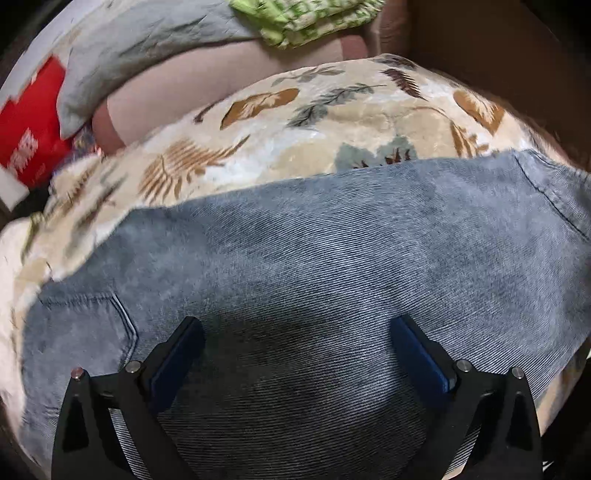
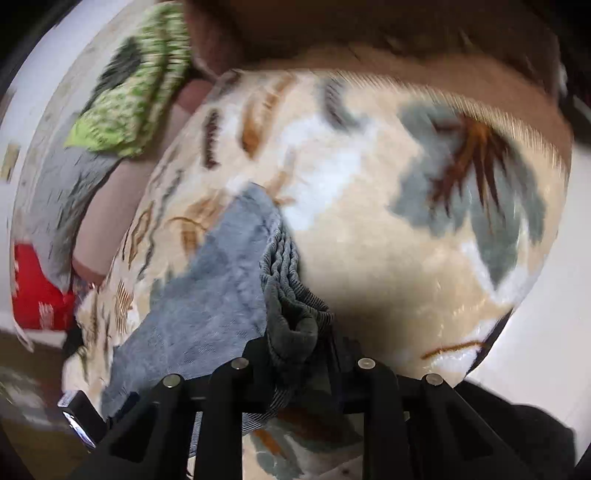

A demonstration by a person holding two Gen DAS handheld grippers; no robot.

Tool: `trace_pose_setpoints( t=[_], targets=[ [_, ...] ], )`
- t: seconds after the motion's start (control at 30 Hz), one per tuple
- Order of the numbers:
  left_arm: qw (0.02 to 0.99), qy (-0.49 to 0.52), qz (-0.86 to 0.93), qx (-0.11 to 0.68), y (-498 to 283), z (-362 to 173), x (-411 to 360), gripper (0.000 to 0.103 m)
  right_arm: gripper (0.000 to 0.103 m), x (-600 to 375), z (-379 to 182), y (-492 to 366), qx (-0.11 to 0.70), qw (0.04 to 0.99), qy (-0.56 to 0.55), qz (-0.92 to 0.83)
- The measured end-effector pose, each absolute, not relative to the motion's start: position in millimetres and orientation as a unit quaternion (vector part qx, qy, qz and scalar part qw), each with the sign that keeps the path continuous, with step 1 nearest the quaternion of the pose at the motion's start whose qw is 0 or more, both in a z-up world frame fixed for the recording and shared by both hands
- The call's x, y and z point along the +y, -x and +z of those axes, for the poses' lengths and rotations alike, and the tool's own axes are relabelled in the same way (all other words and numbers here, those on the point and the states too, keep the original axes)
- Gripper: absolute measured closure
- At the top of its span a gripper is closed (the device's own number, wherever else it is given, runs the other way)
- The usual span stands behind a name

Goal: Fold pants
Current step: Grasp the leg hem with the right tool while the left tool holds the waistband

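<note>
In the left wrist view, one pair of pants [image 1: 314, 251], blue-grey denim, lies flat across the lower frame on one leaf-patterned blanket [image 1: 295, 122]. The left claw [image 1: 297, 336] hovers over it, jaws wide apart, holding nothing. At upper left sit one grey pillow [image 1: 122, 55] and one red box [image 1: 29, 122]; one green cloth [image 1: 295, 18] lies top centre. In the right wrist view, the right claw [image 2: 299, 343] is clamped on a bunched ribbed edge of the pants at lower centre. To fold well, I'd lift that edge evenly, keeping the layers aligned.
</note>
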State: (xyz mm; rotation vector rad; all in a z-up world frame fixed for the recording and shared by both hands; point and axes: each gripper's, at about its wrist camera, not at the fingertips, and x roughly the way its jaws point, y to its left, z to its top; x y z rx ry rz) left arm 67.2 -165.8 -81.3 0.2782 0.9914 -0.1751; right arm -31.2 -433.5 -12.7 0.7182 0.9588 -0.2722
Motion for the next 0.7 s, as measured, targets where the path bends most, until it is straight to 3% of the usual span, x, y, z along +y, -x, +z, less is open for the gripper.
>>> trace_pose_setpoints(
  t=[0.3,0.4,0.5,0.53,0.57,0.6,0.63,0.7],
  targets=[
    [0.877,0.042,-0.09,0.47,-61.1,-39.5,-81.8,0.008,0.079,-287.0,75.9,8.0,0.393,0.906,-0.154,-0.004],
    [0.893,0.097,-0.049,0.437,-40.1,-15.8,-18.6,0.008,0.079,-219.3,71.2,10.4,0.392,0.912,-0.104,0.058],
    [0.902,0.125,0.002,0.413,-20.6,-2.1,35.0,0.008,0.076,-158.4,29.9,9.3,0.424,0.896,-0.063,0.115],
    [0.902,0.132,0.015,0.411,-16.3,0.4,47.6,0.008,0.071,-141.7,4.7,4.1,0.454,0.879,-0.053,0.134],
    [0.902,0.136,0.023,0.41,-12.2,3.0,55.7,0.008,0.058,-129.6,-21.1,0.3,0.484,0.86,-0.051,0.154],
    [0.902,0.136,0.026,0.41,-10.9,5.6,59.9,0.008,0.05,-125.6,-35.5,-0.6,0.503,0.848,-0.056,0.159],
    [0.903,0.132,0.025,0.408,-9.6,8.7,60.5,0.008,0.05,-126.4,-39.4,4.3,0.49,0.854,-0.064,0.161],
    [0.909,0.124,0.018,0.398,-8.1,16.0,53.5,0.008,0.038,-137.3,-29.3,14.4,0.468,0.861,-0.09,0.18]
  ],
)
